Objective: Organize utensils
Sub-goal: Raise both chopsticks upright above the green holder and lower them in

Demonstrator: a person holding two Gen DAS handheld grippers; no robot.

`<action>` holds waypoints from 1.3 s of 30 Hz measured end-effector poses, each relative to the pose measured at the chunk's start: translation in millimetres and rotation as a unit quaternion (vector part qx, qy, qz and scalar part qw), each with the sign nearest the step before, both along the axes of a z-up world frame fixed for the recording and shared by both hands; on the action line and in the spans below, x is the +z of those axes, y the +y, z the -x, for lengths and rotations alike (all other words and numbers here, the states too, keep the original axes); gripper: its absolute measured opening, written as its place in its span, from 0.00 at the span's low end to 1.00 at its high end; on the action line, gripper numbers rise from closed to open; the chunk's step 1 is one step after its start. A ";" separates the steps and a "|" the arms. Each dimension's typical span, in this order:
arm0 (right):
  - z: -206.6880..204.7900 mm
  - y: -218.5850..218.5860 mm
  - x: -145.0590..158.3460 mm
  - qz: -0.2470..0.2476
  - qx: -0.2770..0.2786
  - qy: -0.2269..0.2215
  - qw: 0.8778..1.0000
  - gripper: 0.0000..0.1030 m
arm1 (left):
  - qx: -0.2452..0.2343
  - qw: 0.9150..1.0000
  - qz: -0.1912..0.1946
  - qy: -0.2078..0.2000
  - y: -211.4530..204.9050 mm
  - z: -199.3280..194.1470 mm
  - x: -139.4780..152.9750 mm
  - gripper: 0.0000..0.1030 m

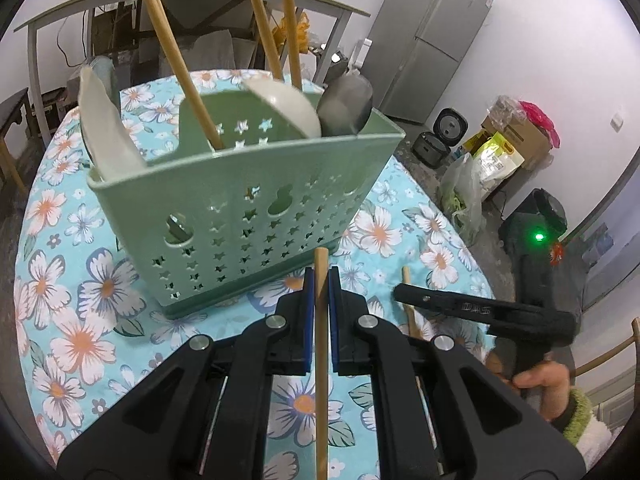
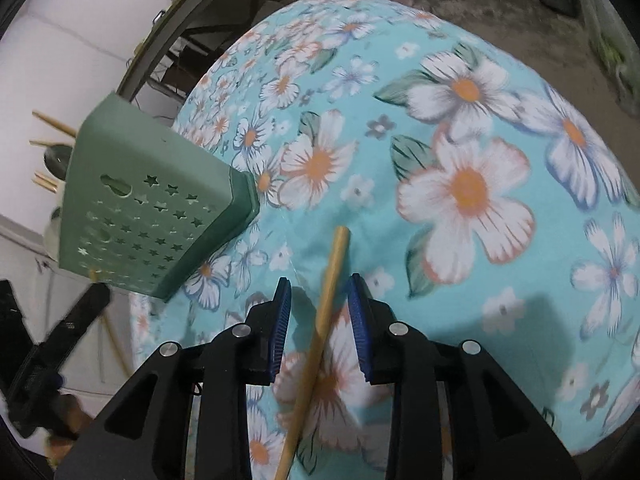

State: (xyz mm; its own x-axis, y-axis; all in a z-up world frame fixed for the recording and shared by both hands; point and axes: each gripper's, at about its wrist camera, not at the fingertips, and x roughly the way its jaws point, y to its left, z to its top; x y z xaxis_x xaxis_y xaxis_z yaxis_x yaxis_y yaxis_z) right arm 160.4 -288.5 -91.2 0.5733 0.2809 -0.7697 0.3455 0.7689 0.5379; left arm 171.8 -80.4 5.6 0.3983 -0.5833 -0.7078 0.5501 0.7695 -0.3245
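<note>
While the left tool (image 1: 320, 280) has its blue pads pressed onto a wooden chopstick (image 1: 321, 340), the stick's tip points at the near wall of the green utensil caddy (image 1: 256, 208), which stands on the flowered bench (image 1: 80, 300) towards its far edge. The caddy already holds several chopsticks (image 1: 180, 72), two pale spoons (image 1: 108, 132) and a grey ladle (image 1: 346, 104). To finish this step well, I judge the left tool should lift until the tip clears the caddy's rim, then tilt the stick upright and lower it into the middle compartment beside the other chopsticks, letting go only once the tip is inside.

The right tool (image 2: 320, 312) is spread, its pads either side of a second chopstick (image 2: 316, 344) lying on the bench, not touching it as far as I can tell. It should squeeze squarely across the stick; the stick lies slanted between the pads and may roll.
</note>
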 end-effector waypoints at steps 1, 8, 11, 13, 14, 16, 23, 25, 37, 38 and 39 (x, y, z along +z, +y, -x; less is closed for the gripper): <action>-2.5 1.8 0.0 0.009 0.001 0.001 1.000 0.19 | 0.000 1.000 0.002 -0.002 1.1 1.1 2.7 0.06; 4.7 -6.1 15.2 -0.018 -0.003 -0.039 0.999 0.06 | -0.002 1.000 0.024 -0.016 15.7 9.1 29.7 0.06; 13.8 -10.0 39.1 -0.022 -0.006 -0.076 0.997 0.06 | -0.002 0.999 0.045 -0.023 24.0 11.1 47.1 0.06; 21.9 -13.7 58.7 -0.019 -0.006 -0.108 0.994 0.06 | -0.002 0.998 0.058 -0.037 29.1 13.1 61.9 0.06; 26.5 -15.3 68.9 -0.018 -0.007 -0.125 0.992 0.06 | -0.001 0.997 0.062 -0.043 32.1 13.3 68.2 0.06; 33.8 -18.4 86.3 -0.011 -0.008 -0.153 0.988 0.06 | -0.001 0.996 0.072 -0.053 33.5 13.2 80.6 0.06; 50.7 -27.9 120.6 0.008 -0.009 -0.203 0.979 0.06 | 0.017 0.986 0.123 -0.112 42.6 8.5 138.5 0.06; 54.2 -32.6 121.7 0.006 -0.011 -0.205 0.979 0.06 | 0.021 0.981 0.143 -0.130 44.7 5.5 157.0 0.06; 54.7 -42.8 111.5 -0.011 -0.018 -0.190 0.982 0.06 | 0.084 0.937 0.217 -0.261 27.1 -28.4 232.2 0.06; 54.4 -43.5 110.9 -0.011 -0.019 -0.189 0.982 0.06 | 0.089 0.935 0.215 -0.266 22.9 -32.7 232.2 0.06; 52.9 -44.9 109.9 -0.010 -0.019 -0.188 0.982 0.06 | 0.092 0.935 0.214 -0.268 18.3 -38.1 231.0 0.06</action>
State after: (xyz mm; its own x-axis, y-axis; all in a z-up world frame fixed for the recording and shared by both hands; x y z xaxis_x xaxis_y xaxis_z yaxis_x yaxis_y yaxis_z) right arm 107.5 -333.4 18.7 0.8263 0.2667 -0.4960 0.1482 0.7467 0.6484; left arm 209.9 -62.1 236.6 0.7500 -0.6544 -0.0962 0.5933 0.7299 -0.3395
